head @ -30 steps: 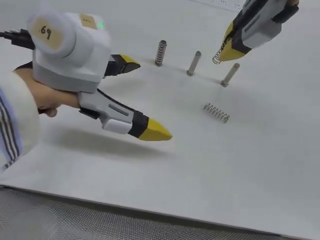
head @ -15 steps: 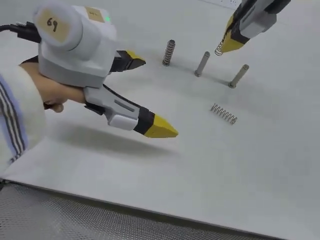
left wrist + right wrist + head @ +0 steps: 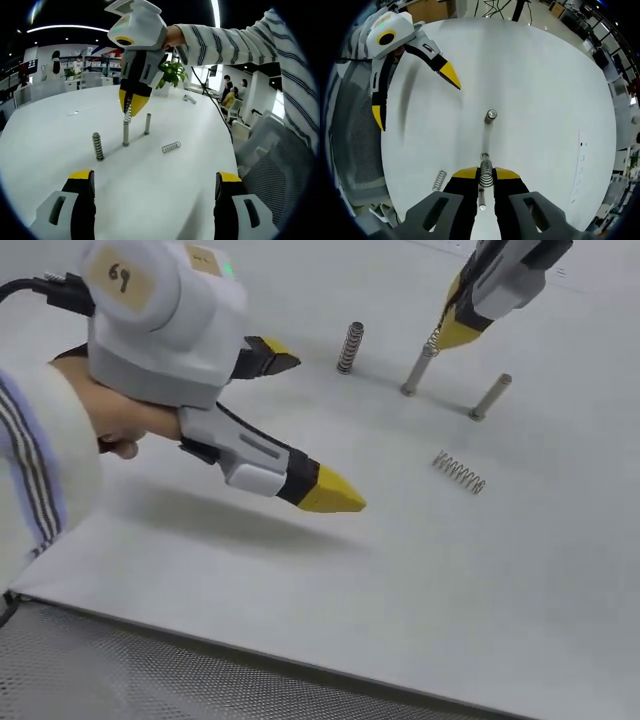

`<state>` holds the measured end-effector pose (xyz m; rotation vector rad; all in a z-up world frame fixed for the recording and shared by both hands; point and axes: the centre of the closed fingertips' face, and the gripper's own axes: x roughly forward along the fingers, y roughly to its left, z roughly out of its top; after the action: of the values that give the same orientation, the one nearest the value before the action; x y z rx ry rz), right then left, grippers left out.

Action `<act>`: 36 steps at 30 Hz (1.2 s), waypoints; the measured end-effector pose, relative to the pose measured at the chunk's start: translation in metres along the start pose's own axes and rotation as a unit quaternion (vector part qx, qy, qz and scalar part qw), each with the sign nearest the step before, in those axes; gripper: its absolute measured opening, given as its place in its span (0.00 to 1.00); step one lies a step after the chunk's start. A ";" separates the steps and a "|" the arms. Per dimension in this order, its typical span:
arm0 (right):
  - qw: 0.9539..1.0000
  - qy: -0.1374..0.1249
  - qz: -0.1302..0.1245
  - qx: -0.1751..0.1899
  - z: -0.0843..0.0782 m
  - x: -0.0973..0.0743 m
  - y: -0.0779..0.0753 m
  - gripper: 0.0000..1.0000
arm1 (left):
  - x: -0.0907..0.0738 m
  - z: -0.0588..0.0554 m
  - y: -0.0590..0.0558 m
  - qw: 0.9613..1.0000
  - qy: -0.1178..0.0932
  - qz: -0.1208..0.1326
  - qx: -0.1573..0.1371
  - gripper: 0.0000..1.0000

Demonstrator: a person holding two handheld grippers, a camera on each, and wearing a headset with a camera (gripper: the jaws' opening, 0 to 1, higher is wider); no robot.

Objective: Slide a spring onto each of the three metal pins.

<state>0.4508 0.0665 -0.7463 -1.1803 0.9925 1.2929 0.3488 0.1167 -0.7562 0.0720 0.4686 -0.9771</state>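
Observation:
My right gripper is shut on a spring, held upright, its lower end at the top of the middle pin. In the left gripper view the same spring hangs over that pin. My right gripper's own jaws pinch the spring. The left pin carries a spring. The right pin is bare. A loose spring lies on the table near it. My left gripper hovers open and holds nothing, well left of the pins.
The white round table has bare room in front of the pins. Its front edge runs along the bottom of the head view. A sleeve comes in at the left. Chairs and people are in the background of the left gripper view.
My right gripper has carried the spring leftwards from between the middle and right pins to the top of the middle pin. The left gripper has stayed open and about in place.

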 end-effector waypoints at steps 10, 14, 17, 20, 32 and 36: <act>1.000 0.010 0.011 -0.002 -0.004 0.012 0.002 0.08 | 0.000 0.000 -0.001 1.000 0.001 -0.002 -0.004 0.98; 1.000 0.012 0.012 0.001 -0.004 0.018 0.001 0.08 | -0.001 0.001 0.000 1.000 0.000 0.000 -0.004 0.98; 1.000 0.014 0.015 0.000 -0.004 0.023 0.002 0.08 | -0.002 0.000 0.001 1.000 0.003 0.001 -0.002 0.97; 1.000 0.015 0.017 -0.006 -0.004 0.029 0.002 0.08 | -0.003 -0.003 0.004 1.000 0.008 0.004 -0.009 0.97; 0.999 0.027 0.023 0.000 -0.009 0.047 0.000 0.08 | -0.005 -0.006 0.005 1.000 0.012 0.007 -0.014 0.95; 0.999 0.025 0.023 0.006 -0.009 0.049 -0.002 0.08 | -0.005 -0.007 0.005 1.000 0.014 0.006 -0.016 0.95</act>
<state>0.4563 0.0662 -0.7957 -1.1920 1.0687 1.2976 0.3479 0.1250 -0.7612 0.0600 0.5092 -0.9571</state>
